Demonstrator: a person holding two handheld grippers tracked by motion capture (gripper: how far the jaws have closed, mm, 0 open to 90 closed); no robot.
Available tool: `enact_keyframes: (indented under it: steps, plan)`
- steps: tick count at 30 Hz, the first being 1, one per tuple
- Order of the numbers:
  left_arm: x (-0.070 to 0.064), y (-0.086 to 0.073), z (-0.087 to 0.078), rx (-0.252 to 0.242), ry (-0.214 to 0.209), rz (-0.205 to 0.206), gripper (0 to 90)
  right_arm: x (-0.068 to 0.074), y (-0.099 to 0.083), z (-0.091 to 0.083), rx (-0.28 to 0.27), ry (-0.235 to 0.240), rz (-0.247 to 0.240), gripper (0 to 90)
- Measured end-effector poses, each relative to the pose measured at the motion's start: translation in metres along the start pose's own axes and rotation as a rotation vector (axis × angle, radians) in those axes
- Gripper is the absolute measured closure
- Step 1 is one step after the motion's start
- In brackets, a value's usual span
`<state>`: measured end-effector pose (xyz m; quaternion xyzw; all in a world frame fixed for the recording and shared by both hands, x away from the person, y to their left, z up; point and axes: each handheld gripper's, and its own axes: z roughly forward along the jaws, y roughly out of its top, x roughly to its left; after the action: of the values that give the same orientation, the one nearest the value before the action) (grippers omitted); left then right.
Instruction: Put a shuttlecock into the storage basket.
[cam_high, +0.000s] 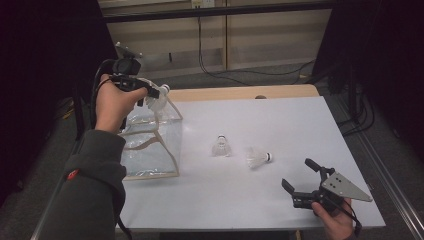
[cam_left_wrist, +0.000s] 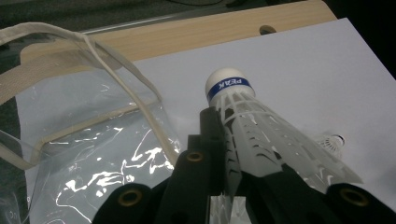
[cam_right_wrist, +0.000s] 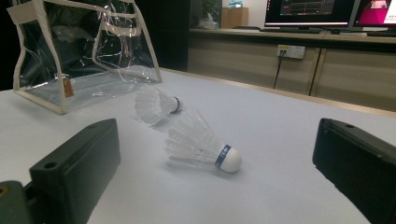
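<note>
Left gripper (cam_left_wrist: 224, 186) view: held shuttlecock (cam_left_wrist: 261, 140) skirt end hidden between the jaws, cut by bottom edge. Clear bag (cam_left_wrist: 93, 163) left of the jaws runs off frame. 1 far shuttlecock (cam_left_wrist: 332, 142) right of them: too small to read.

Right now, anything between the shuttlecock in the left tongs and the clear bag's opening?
Nothing visible. The left tongs hold the shuttlecock above the clear bag, whose top gapes open. Only its cream handle strap loops near the rim beside the path.

Office or lab: monitors (cam_right_wrist: 306, 11), cabinets (cam_right_wrist: 252, 56).
</note>
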<state>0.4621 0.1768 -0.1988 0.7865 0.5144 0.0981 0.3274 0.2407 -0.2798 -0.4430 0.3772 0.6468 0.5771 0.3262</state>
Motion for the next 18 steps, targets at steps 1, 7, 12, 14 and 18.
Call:
enact_keyframes:
  steps: [1,7,12,14,18]
  plan:
    - [0.0,0.0,0.0,0.002,0.0,0.001,89.1,0.0,0.0,0.0,0.0,0.001,0.003,1.1]
    - [0.004,0.0,-0.001,0.001,0.004,-0.004,89.1,0.0,-0.001,-0.002,0.006,0.003,0.0,1.1]
    - [0.008,0.0,-0.003,-0.001,0.006,-0.013,89.1,0.0,-0.001,-0.002,0.005,0.0,0.001,1.1]
    - [0.009,0.0,-0.003,-0.002,0.008,-0.016,89.1,0.0,-0.001,-0.002,0.008,0.002,0.002,1.1]
    - [0.011,0.0,-0.004,-0.005,0.012,-0.022,89.1,0.001,-0.001,-0.001,0.008,0.004,0.002,1.1]
